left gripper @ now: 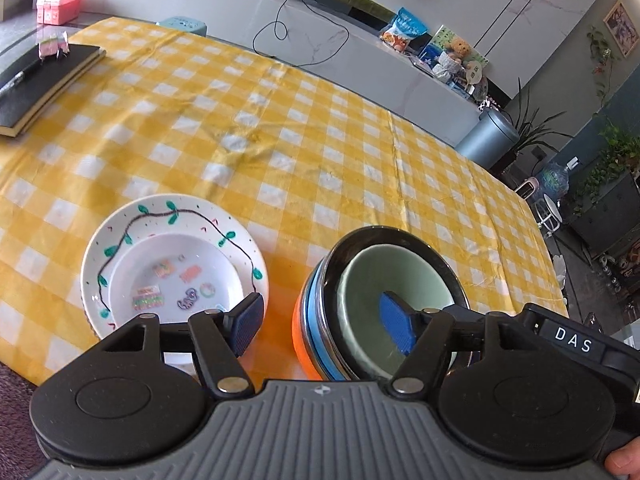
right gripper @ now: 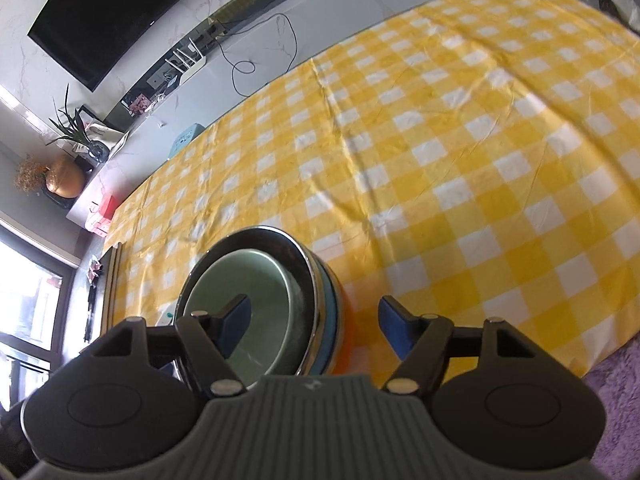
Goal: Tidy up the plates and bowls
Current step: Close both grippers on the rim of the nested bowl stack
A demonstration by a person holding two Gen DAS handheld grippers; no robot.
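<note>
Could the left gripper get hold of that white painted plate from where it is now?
Probably yes. The left gripper is open, and its left finger already hangs over the near edge of the white plate. Nothing lies on the plate, though the stacked bowls sit close beside it, under the other finger.

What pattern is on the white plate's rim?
A dark vine with green leaves circles the plate rim; clearest in the left wrist view.
</note>
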